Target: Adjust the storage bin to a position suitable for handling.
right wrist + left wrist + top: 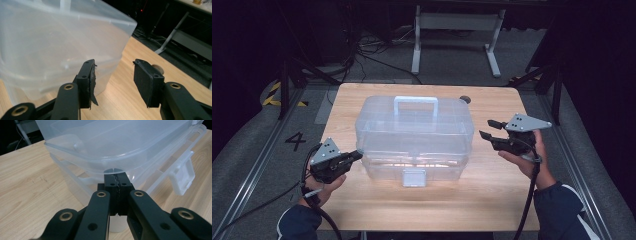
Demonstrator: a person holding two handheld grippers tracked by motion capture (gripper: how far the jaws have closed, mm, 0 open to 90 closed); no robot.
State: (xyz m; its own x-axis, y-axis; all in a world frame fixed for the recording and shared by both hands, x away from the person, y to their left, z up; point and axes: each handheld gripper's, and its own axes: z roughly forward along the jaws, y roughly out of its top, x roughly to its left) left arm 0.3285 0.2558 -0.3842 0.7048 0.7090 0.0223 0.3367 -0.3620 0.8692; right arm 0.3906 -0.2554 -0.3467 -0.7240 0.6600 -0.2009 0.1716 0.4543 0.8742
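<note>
One wooden table (492, 200) carries one large translucent plastic storage box (414, 132), which sits between the two tongs at the table's middle. The box has one carry handle (415, 106) on its lid and one white latch (414, 177) on the near front wall, just to the right of the left tongs' tip in the high view.

The left tongs (357, 155) rest at the box's near left corner. Their jaws are pressed together, and in the left gripper view (117, 178) the tip sits right under the overhanging lid rim (107, 168); whether the rim is pinched I cannot tell. The latch (183, 178) hangs off to the right of these jaws.

The right tongs (487, 128) are held just beside the box's right end, not touching it. Their jaws stand apart with nothing between them; in the right gripper view (113, 75) the box wall (50, 50) lies left of the gap and bare tabletop lies behind it.

One small dark round object (465, 99) lies on the table past the box's far right corner, beyond the right tongs. Nothing stands between either tongs and the box.

Behind the table stands one white metal frame (457, 30) amid loose cables on the floor. A painted numeral 4 (295, 140) marks the floor left of the left tongs.
</note>
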